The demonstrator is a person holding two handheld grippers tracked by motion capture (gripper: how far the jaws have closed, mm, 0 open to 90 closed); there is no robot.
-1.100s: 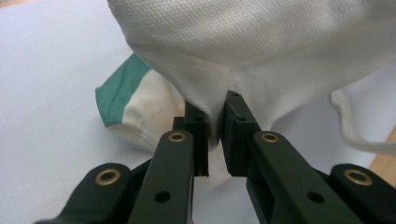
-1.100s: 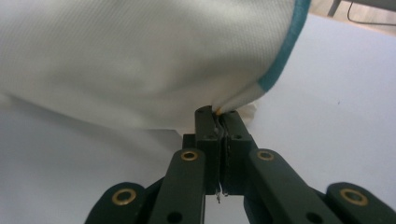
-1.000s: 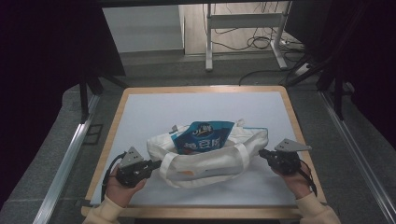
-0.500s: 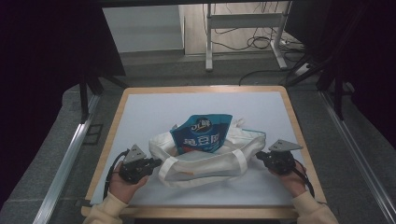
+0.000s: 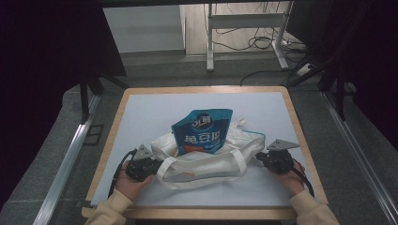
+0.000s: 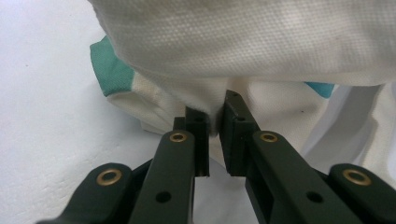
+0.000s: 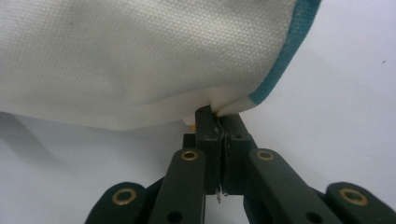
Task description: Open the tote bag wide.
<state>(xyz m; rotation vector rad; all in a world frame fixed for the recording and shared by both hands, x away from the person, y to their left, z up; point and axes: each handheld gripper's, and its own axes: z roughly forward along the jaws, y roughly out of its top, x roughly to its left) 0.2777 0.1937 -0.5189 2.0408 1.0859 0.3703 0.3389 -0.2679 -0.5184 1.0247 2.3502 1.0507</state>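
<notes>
On the white mat (image 5: pixel 141 112), the cream tote bag (image 5: pixel 202 164) lies lengthwise between both grippers, mouth facing away from the person. A blue pouch (image 5: pixel 202 131) stands upright inside. The left gripper (image 5: pixel 149 165) and right gripper (image 5: pixel 261 158) each pinch bag fabric, jaws nearly closed.

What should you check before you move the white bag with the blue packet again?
1. Left gripper jaws pinch the white bag: ok.
2. Right gripper jaws clamp the bag's corner by the teal trim: ok.
3. Blue packet sits inside the bag: not ok, most of it sticks out.
4. Bag rests on the table away from the edges: ok.
5. Handles free of the jaws: cannot tell.
</notes>
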